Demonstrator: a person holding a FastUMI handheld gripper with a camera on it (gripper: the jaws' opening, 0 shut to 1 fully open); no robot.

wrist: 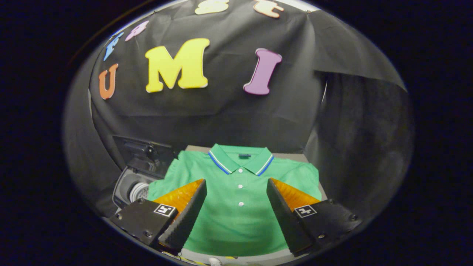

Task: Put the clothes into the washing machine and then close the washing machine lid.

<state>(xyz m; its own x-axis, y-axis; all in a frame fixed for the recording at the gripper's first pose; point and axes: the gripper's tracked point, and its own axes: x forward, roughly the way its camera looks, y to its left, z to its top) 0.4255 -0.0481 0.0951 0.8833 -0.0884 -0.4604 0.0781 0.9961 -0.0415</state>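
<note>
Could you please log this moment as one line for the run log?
claw: open, over shirt, nothing gripped | green polo shirt: flat on table, buttoned | washing machine: beside shirt, lid up | stage: before pickup

A grey table (pixel 199 148) carries a green polo shirt (pixel 236 207), spread flat with its front up and its collar, trimmed in blue and white, toward the far edge. The shirt covers most of the tabletop; bare grey strips show at the far edge behind the collar and along the near edge. The washing machine (pixel 129 186), lid raised, sits off the table's left edge, seemingly beside it rather than on it. The gripper's (pixel 236 195) fingers stand wide apart above the shirt.
</note>
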